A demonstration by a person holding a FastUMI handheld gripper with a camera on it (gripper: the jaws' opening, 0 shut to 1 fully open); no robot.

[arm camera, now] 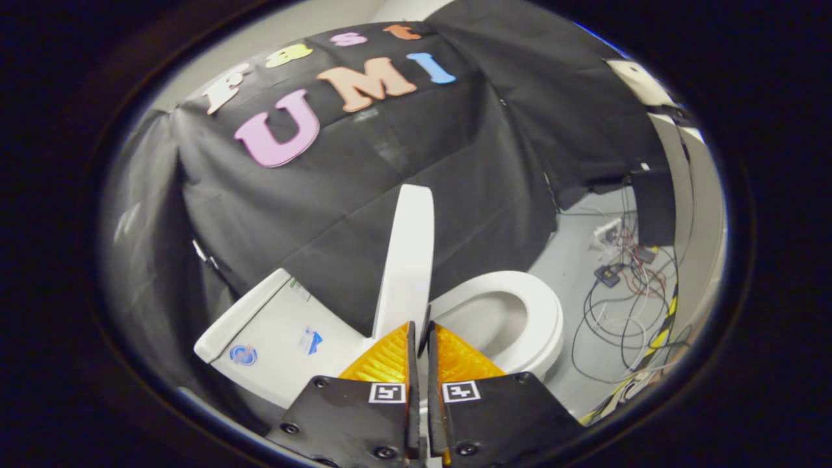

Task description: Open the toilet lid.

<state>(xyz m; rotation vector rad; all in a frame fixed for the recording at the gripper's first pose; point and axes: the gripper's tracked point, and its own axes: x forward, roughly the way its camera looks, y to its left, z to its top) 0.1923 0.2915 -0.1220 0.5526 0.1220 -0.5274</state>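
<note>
The gripper [421, 335] pinches the thin edge of the toilet lid [406, 260] between both fingers — a tight hold so the lid cannot flop down — and the lid stands up tall between the tank [273, 331] and the open seat [520, 318].

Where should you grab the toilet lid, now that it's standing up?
Grab the toilet lid by its thin free edge, coming from the front, over the seat. It stands nearly upright and edge-on, so the rim fits between two fingers. The hand-held gripper is nearly closed around the lid's lower edge, though I can't tell if both fingers press on it.
</note>
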